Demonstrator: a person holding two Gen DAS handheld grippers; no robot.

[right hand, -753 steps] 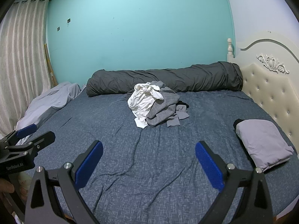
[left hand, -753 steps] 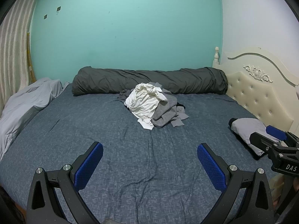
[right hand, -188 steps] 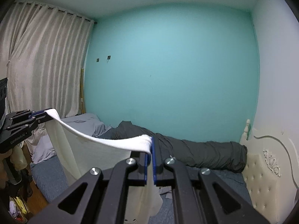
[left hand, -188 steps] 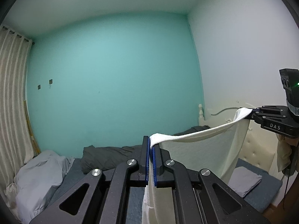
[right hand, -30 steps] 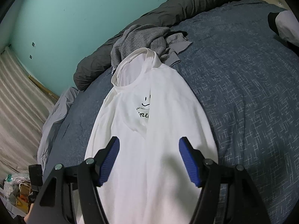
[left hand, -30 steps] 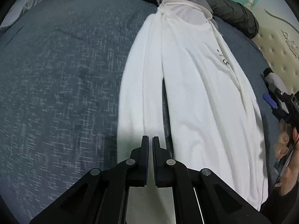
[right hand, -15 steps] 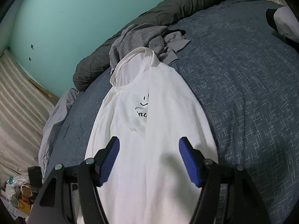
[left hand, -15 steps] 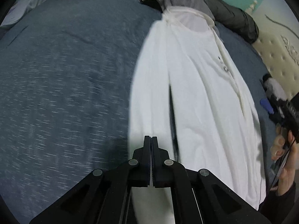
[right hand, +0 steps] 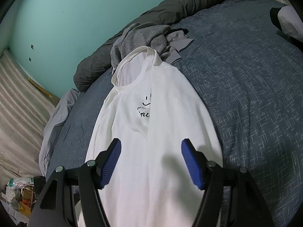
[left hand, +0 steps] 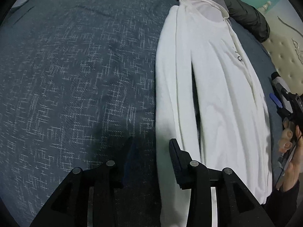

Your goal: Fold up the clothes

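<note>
Left wrist view: the blue bed cover [left hand: 75, 75] fills the left side. The left gripper [left hand: 152, 151] is w/ its jaws opening, pads not pressing on anything; the left edge of the white shirt [left hand: 217, 94] runs between them & on under the gripper.

The shirt lies long & flat on the bed, neck end far away, w/ both sides folded in toward the middle so it looks narrow. A dark gap runs down between the folded strip & the rest. Black print (a smiley face & some letters, partly hidden by the fold) sits on the chest. The neck hole touches a gray clothes pile [right hand: 142, 37], just in front of a dark rolled blanket [right hand: 180, 1].

Right wrist view: the right gripper [right hand: 151, 151] is over the bottom half of the shirt, jaws wide apart, nothing pinched. A hand [left hand: 289, 151] holds it at the far right.
</note>
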